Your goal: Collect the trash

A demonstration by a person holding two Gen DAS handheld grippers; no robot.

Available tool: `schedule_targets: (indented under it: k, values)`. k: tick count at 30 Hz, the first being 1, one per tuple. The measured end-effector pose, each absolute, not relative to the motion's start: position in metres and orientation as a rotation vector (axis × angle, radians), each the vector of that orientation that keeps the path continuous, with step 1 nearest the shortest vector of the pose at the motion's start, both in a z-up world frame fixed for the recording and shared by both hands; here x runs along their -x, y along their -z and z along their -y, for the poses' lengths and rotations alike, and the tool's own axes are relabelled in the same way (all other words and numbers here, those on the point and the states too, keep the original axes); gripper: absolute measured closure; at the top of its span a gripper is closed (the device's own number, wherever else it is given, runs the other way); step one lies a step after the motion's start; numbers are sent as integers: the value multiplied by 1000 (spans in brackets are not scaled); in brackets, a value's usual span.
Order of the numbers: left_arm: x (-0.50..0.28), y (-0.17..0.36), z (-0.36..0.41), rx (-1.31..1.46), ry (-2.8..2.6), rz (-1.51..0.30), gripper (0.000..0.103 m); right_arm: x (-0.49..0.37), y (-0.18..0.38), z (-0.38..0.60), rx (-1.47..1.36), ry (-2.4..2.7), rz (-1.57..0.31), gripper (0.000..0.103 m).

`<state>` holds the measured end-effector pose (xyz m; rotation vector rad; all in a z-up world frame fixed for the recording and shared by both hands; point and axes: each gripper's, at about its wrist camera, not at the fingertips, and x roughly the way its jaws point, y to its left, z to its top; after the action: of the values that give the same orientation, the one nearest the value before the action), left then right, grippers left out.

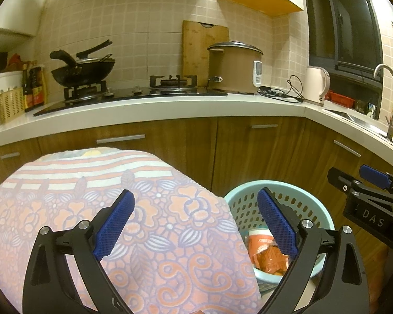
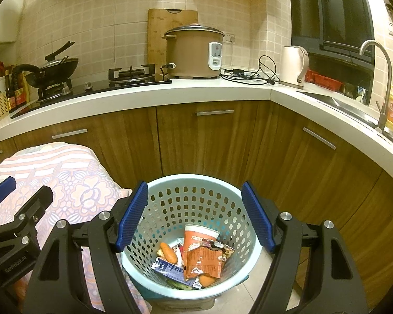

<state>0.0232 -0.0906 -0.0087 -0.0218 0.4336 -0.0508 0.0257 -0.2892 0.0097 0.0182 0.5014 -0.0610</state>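
A pale blue perforated basket (image 2: 196,183) stands on the floor in front of the wooden cabinets. Inside it lie an orange paper cup (image 2: 199,236), a crumpled orange wrapper (image 2: 204,260), a bread roll (image 2: 168,252) and a blue carton (image 2: 167,267). My right gripper (image 2: 195,216) hovers above the basket, open, with nothing between its blue pads. My left gripper (image 1: 195,225) is open and empty too, over the edge of a table draped in a pink floral cloth (image 1: 91,196). The basket (image 1: 251,191) shows at its right, and the right gripper (image 1: 364,185) at the far right.
A white L-shaped counter (image 2: 170,91) carries a gas hob with a black wok (image 2: 52,73), a brown rice cooker (image 2: 196,52), a kettle (image 2: 293,65) with loose cables and a sink with a tap (image 2: 380,78). Wooden cabinet doors (image 2: 209,141) stand close behind the basket.
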Motion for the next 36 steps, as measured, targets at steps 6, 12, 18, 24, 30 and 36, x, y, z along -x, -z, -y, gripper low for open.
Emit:
schedule_targets:
  k: [6, 12, 18, 24, 30, 36]
  values:
    - [-24, 8, 90, 21, 54, -434, 11, -26, -9, 288, -15, 57, -501, 33]
    - [-24, 10, 90, 23, 40, -438, 11, -25, -10, 287, -14, 58, -500, 33]
    - [-24, 8, 94, 17, 29, -438, 11, -26, -10, 288, -18, 54, -502, 33]
    - [-22, 6, 95, 18, 21, -432, 11, -25, -11, 289, -19, 53, -499, 33]
    - [-19, 4, 99, -12, -7, -409, 11, -25, -11, 289, -18, 54, -498, 33]
    - [-20, 0, 99, -2, 3, -440, 10, -22, -14, 291, -21, 53, -493, 33]
